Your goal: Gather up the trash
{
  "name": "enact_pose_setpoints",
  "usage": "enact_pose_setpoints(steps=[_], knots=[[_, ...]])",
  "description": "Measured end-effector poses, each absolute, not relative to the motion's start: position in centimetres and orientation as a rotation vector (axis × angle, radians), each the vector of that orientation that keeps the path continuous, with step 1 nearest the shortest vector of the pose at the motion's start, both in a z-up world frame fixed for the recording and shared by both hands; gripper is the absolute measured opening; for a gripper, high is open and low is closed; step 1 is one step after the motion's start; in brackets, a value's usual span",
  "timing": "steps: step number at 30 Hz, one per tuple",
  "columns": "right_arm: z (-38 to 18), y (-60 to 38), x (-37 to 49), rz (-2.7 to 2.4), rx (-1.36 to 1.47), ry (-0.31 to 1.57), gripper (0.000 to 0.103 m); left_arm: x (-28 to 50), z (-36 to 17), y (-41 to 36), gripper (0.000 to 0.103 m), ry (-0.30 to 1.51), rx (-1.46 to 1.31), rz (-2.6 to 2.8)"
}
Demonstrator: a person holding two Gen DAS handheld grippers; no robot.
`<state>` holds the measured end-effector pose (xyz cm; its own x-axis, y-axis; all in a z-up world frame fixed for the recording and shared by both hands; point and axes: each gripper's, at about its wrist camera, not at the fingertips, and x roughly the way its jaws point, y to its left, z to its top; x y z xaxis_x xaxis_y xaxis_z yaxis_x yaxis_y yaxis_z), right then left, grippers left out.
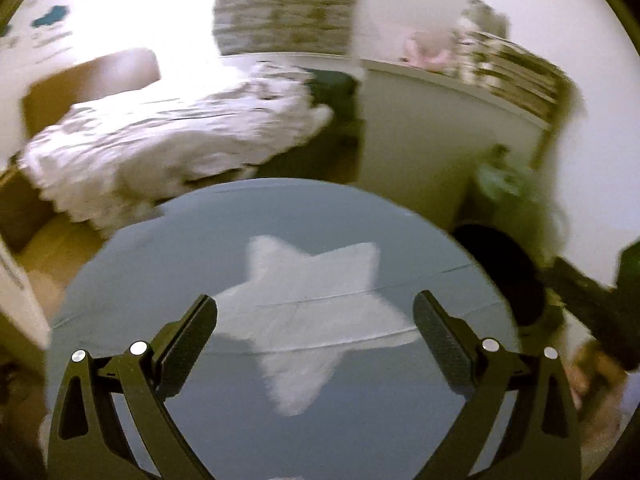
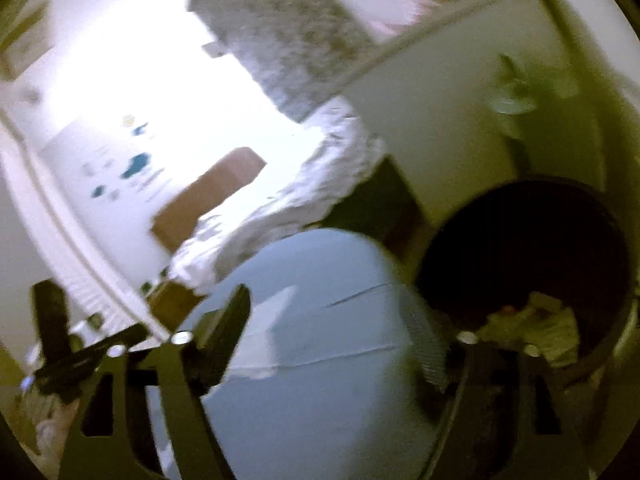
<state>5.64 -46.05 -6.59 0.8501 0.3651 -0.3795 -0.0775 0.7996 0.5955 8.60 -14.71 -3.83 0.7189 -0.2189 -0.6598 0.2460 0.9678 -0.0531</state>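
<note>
Both views are blurred. The left tongs (image 1: 316, 340) are spread wide and empty above a round blue rug (image 1: 168, 280) with a white star (image 1: 304, 304). The right tongs (image 2: 332, 336) are also parted, nothing between them. Crumpled trash (image 2: 540, 328) is seen inside the dark bin (image 2: 520, 240), just beside the rug's right edge.

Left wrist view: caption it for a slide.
Open, empty left gripper above a round blue rug with a white star.
</note>
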Motion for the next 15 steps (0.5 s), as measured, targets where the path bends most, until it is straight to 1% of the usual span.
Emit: enact_pose_setpoints(steps=[6, 10, 15], knots=[[-3.5, -37.0, 4.1, 0.425, 0.464, 0.544, 0.080, 7.1, -3.8, -10.0, 0.097, 0.716, -0.007, -0.182], [-1.6, -31.8, 3.1, 0.510, 0.370, 0.548, 0.085, 6.0, -3.6, -7.4, 0.097, 0.699, -0.035, -0.143], [0.6, -26.6, 2.2, 0.558, 0.214, 0.536, 0.087, 5.2, -3.4, -5.2, 0.097, 0.677, -0.072, -0.113]])
